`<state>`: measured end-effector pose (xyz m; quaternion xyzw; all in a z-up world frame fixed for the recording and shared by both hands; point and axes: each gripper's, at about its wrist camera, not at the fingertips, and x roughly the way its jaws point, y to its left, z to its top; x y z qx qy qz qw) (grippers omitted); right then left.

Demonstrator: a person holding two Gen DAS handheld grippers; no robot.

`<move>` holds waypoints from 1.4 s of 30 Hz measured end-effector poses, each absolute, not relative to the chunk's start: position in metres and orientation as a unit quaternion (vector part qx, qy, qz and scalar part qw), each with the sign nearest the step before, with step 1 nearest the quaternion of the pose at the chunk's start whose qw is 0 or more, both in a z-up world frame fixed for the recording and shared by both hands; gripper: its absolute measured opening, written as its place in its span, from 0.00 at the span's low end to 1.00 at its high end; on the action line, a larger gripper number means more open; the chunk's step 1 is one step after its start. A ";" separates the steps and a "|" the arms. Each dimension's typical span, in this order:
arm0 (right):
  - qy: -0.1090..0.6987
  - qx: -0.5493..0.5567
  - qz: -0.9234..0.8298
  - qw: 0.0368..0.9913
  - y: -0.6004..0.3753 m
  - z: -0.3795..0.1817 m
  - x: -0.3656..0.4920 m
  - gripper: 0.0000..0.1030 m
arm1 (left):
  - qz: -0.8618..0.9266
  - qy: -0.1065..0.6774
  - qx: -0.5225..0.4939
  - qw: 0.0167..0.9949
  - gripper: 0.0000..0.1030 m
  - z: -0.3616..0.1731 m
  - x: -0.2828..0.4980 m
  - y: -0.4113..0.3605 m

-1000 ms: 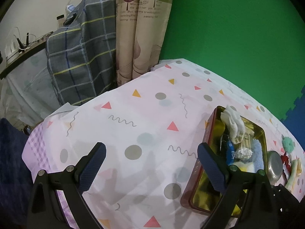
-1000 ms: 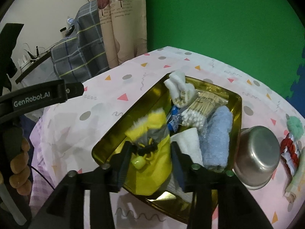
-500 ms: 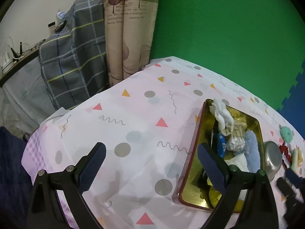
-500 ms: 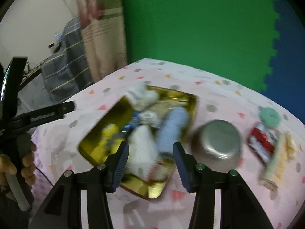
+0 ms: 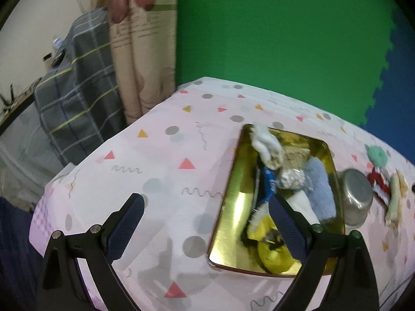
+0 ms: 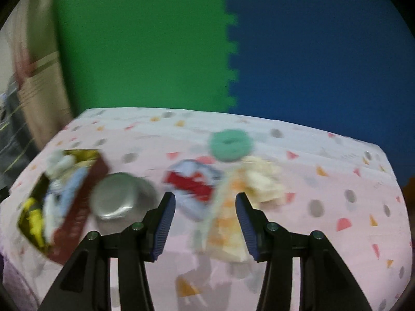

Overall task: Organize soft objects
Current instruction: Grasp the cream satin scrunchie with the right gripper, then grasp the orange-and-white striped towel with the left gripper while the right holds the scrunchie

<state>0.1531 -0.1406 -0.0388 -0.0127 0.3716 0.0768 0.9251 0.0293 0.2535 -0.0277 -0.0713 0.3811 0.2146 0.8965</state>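
My left gripper point(image 5: 205, 211) hangs with jaws wide, empty, over the worktop point(image 5: 160, 160) beside the gold tin point(image 5: 233, 181) packed with soft items. My right gripper point(image 6: 205, 213), jaws wide and empty, is above a pale cloth point(image 6: 228, 223); green scrunchie point(image 6: 230, 143) beyond, view blurred.

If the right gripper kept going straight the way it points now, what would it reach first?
Most likely the pale cream-and-orange cloth lying between the fingers of the open right gripper, ahead of the red-and-white item and green ring. Blur makes depth uncertain.
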 end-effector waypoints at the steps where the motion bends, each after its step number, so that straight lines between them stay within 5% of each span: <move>1: 0.372 -0.012 0.067 0.926 -0.151 -0.042 0.161 0.48 | 0.212 0.380 -0.066 0.898 0.93 -0.028 0.030 0.249; 23: 0.423 0.008 0.011 0.906 -0.214 -0.117 0.240 0.47 | 0.064 0.409 0.006 0.910 0.94 -0.026 0.089 0.125; 27: 0.430 0.005 0.028 0.902 -0.227 -0.124 0.232 0.18 | 0.023 0.418 0.008 0.908 0.94 -0.030 0.102 0.091; 42: 0.429 -0.033 0.023 0.902 -0.265 -0.121 0.136 0.14 | -0.104 0.435 0.022 0.894 0.94 -0.054 0.138 -0.022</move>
